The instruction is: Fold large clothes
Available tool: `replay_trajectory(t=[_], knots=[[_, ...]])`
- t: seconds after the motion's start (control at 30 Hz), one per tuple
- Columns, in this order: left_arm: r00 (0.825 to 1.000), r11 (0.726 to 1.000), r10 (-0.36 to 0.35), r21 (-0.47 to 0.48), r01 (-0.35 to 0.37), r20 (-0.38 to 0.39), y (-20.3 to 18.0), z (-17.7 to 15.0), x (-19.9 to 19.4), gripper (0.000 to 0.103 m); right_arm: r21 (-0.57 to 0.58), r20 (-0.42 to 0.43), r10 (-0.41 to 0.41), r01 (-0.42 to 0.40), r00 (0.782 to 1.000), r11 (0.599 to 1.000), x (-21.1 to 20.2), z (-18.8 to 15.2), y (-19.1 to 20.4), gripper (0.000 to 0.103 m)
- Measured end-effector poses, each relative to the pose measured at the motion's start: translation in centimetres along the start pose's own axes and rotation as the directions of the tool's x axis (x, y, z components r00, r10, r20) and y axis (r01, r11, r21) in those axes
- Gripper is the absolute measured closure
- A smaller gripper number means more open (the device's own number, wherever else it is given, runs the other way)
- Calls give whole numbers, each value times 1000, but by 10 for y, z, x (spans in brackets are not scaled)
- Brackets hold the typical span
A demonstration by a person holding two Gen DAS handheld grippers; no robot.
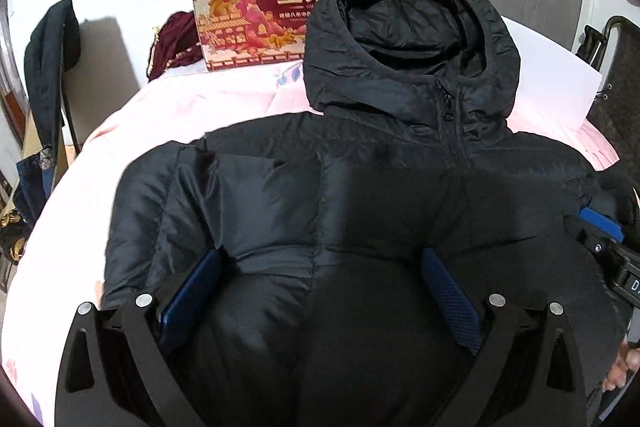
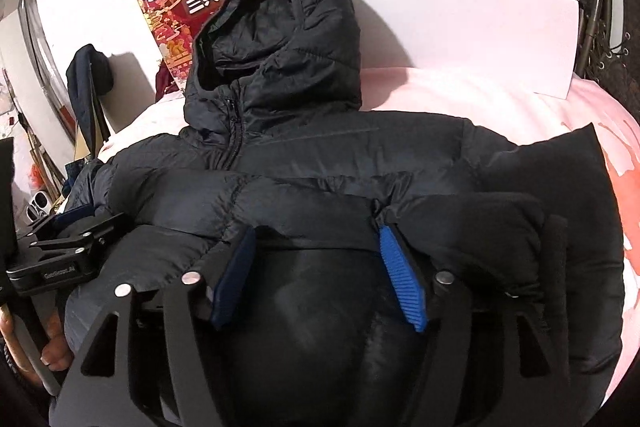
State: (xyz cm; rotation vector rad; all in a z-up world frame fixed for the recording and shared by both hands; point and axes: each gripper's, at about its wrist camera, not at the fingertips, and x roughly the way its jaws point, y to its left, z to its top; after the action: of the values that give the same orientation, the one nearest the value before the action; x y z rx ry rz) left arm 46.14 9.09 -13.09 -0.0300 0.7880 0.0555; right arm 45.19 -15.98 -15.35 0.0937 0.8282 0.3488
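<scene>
1. A black hooded puffer jacket (image 1: pixel 360 179) is laid front-up on a pink bedsheet (image 1: pixel 168 115), its hood (image 1: pixel 412 27) pointing toward the far wall and its zip closed up to the collar.
2. The left gripper (image 1: pixel 320 291) is seen with its blue pads spread wide, and a thick bulge of the jacket's lower body is bunched between them. The fabric is pressed against both pads, but a true clamp cannot be confirmed.
3. The right gripper (image 2: pixel 320 267) is likewise held wide apart, with a padded roll of the jacket filling the gap. Whether it is pinched or merely cradled cannot be told.
4. The step in hand is judged to be the lifting of the hem toward the shoulders. It would be done well if both grippers were kept level and moved together, so that the crease is kept straight across the chest.
5. Slippery, air-filled shell fabric is expected to spring back. A deep bite should be taken, and the fold pressed flat before release.
6. The sleeve (image 2: pixel 560 163) spread toward the right edge should be tucked inward first, or a lumpy bundle is likely.
7. A red decorated gift box (image 1: pixel 256 3) is stood upright behind the hood. It appears closed, and its contents cannot be seen.
8. No other container is shown. Dark garments (image 1: pixel 48 67) are hung over something at the left.
</scene>
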Motion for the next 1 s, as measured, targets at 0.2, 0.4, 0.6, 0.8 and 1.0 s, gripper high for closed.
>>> replay_trajectory(t=[0.2,0.4,0.6,0.8,1.0], knots=[[993,1000,5,-22,-3,119,10,-5,-44,3,18,102,11,-12,995,1000,-36,-1,-4,37],[986,1000,4,-6,-3,167,9,-13,-75,3,-8,188,62,-61,980,998,-80,9,14,35],[984,984,53,160,-80,169,-23,-39,-80,3,-86,98,63,-54,993,995,-69,-12,37,31],[998,979,48,198,-39,-42,-27,-46,-34,3,-45,-71,52,-55,996,997,-30,-32,19,31],[996,969,91,230,-91,10,-34,-50,-40,3,-51,-69,56,-60,996,997,-27,-35,17,29]])
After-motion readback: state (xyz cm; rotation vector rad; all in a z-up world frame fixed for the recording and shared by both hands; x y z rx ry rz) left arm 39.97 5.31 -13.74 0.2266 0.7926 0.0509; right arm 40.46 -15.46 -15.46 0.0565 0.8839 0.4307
